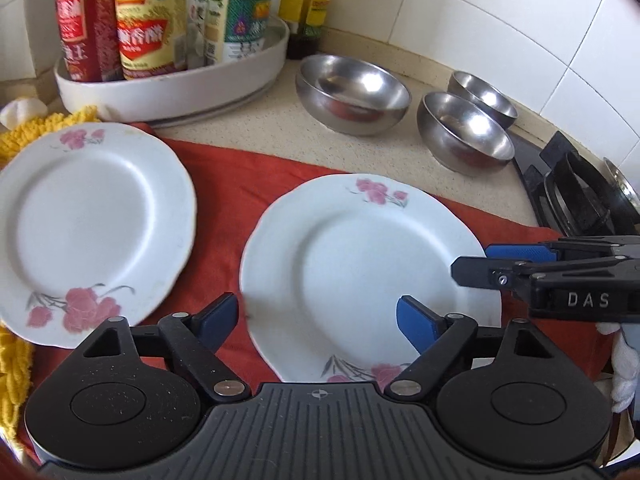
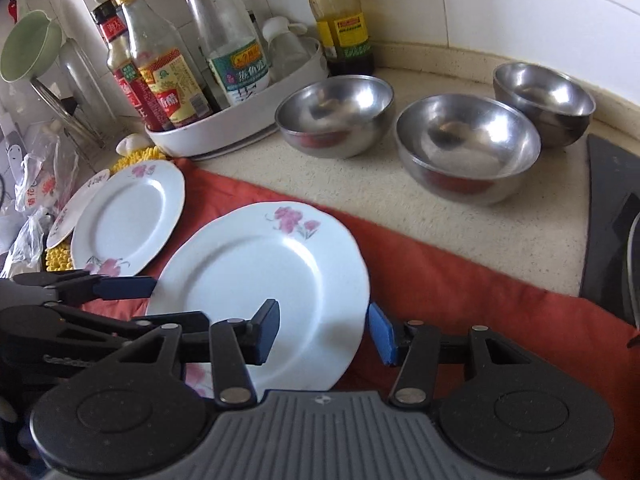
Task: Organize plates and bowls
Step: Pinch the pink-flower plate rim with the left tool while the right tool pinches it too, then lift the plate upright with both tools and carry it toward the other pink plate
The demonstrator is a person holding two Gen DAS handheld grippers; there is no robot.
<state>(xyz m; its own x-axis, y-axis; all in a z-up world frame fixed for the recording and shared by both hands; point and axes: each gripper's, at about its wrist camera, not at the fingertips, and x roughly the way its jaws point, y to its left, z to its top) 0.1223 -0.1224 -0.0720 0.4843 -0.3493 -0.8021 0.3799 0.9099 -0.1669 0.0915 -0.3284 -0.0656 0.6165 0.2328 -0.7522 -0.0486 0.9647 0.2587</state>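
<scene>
Two white plates with pink flowers lie on a red cloth (image 1: pixel 228 196). The near plate (image 1: pixel 360 264) (image 2: pixel 264 280) lies under both grippers. The second plate (image 1: pixel 88 216) (image 2: pixel 128 216) lies to its left, and a third plate's edge (image 2: pixel 76 204) shows beyond it. Three steel bowls stand apart on the counter behind: a wide one (image 1: pixel 352 92) (image 2: pixel 332 114), a middle one (image 1: pixel 464 132) (image 2: pixel 466 148) and a far one (image 1: pixel 482 96) (image 2: pixel 544 100). My left gripper (image 1: pixel 318 320) is open over the near plate's front. My right gripper (image 2: pixel 324 332) is open astride that plate's right rim; it also shows in the left wrist view (image 1: pixel 476 264).
A white tray (image 1: pixel 180 84) (image 2: pixel 240 128) of sauce bottles stands at the back left. A yellow mat (image 1: pixel 44 128) lies under the left plates. A black gas stove (image 1: pixel 580 188) (image 2: pixel 612 240) is at the right. A green ladle (image 2: pixel 28 48) and plastic bags (image 2: pixel 28 200) sit far left.
</scene>
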